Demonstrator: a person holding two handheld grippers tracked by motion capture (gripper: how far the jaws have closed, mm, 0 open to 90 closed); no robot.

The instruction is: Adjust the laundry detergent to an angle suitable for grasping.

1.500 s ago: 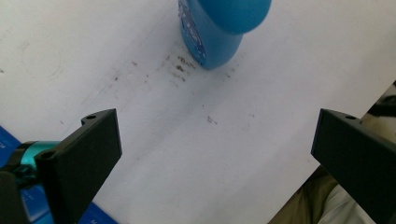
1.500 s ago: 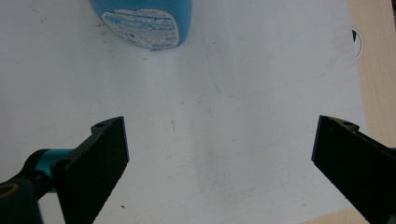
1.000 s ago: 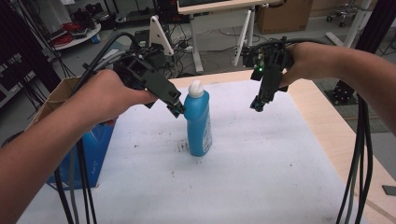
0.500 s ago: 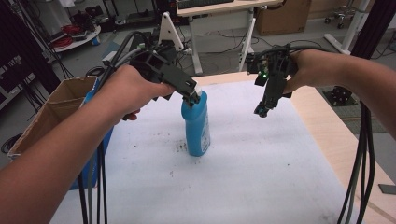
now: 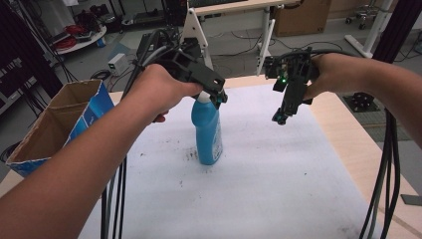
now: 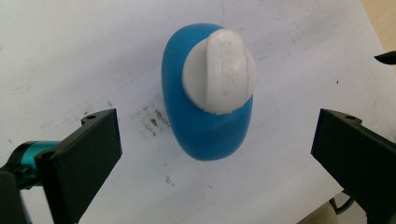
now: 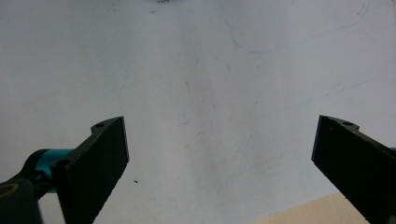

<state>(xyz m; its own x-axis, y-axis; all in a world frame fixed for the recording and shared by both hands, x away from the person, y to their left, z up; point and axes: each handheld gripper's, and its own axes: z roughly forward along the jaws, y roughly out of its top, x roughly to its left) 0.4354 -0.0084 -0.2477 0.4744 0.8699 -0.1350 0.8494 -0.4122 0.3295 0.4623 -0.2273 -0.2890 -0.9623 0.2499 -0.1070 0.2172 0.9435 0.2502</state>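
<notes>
— Where is the blue bottle (image 5: 207, 130) found?
— Upright, mid-table, on the white sheet (image 5: 278, 184); the spread left gripper (image 6: 212, 154) is held above its white cap (image 6: 219, 71).
— Next?
— Lowering, then closing, is likely needed. The right gripper (image 5: 280, 118) is held spread, apart, to the right.

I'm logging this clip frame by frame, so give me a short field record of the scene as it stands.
work in hand: left gripper poised above blue bottle
bottle: upright on white table cover, white cap on
left gripper: open, jaws either side of cap, not touching
right gripper: open, over bare cover
nearby: cardboard box at table's left edge
</notes>
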